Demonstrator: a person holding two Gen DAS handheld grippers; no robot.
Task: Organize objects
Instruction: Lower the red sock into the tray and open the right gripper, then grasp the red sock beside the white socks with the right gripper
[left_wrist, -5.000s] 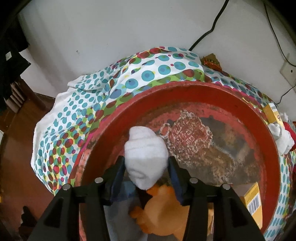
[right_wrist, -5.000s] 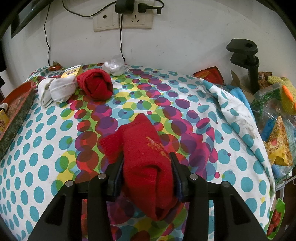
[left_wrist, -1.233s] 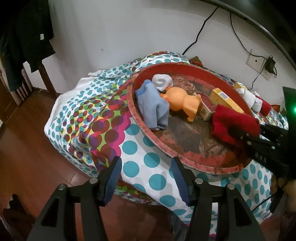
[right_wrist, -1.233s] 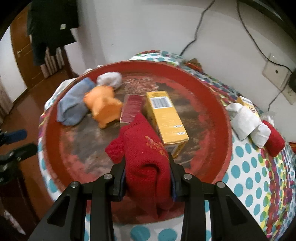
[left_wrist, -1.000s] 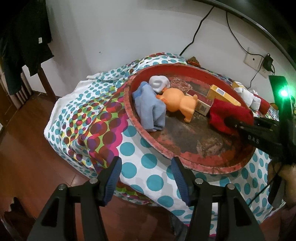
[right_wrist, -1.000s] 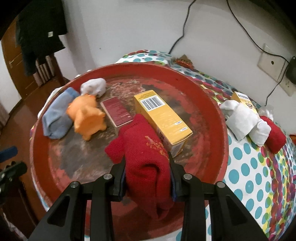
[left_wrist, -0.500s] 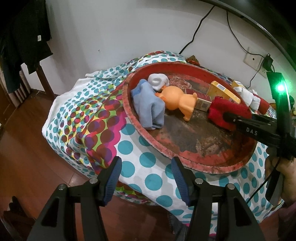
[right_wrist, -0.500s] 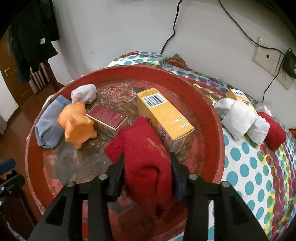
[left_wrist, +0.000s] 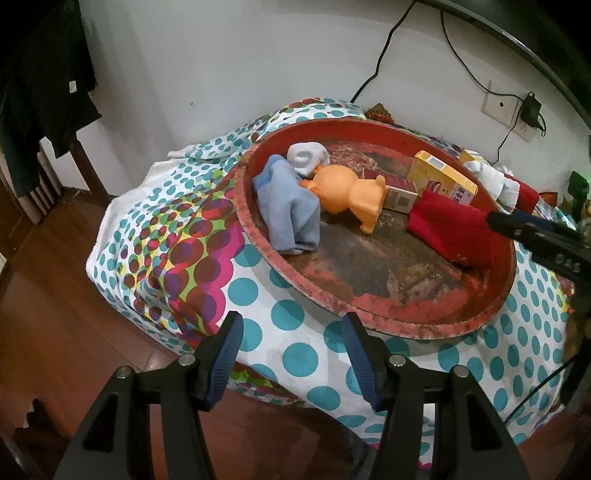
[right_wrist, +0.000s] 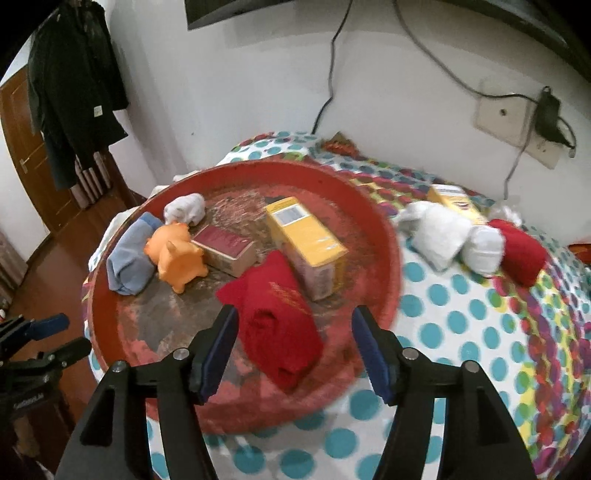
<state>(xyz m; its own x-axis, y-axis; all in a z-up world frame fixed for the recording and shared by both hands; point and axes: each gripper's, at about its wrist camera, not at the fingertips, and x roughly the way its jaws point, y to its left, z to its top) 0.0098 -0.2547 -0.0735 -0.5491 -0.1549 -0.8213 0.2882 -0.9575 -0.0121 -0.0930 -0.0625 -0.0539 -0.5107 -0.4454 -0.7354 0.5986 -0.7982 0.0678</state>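
On the red tray, seen from the right wrist view, the things sit in a row from nine o'clock to three o'clock: a blue sock, an orange toy pig with a white sock just behind it at eleven o'clock, a dark red box, then a yellow box. The red sock lies at about six o'clock on the tray floor, touching the foot of the yellow box; it seems laid there because that near space was free.

The right gripper has just been opening, and its pads now stand apart on either side of the sock without pressing it, so the sock looks released.

Off the tray at two o'clock, on the dotted cloth, a white sock bundle, a red sock roll and another yellow box wait, likely next.

The left gripper hangs apart and empty at the table's near edge, probably kept clear.
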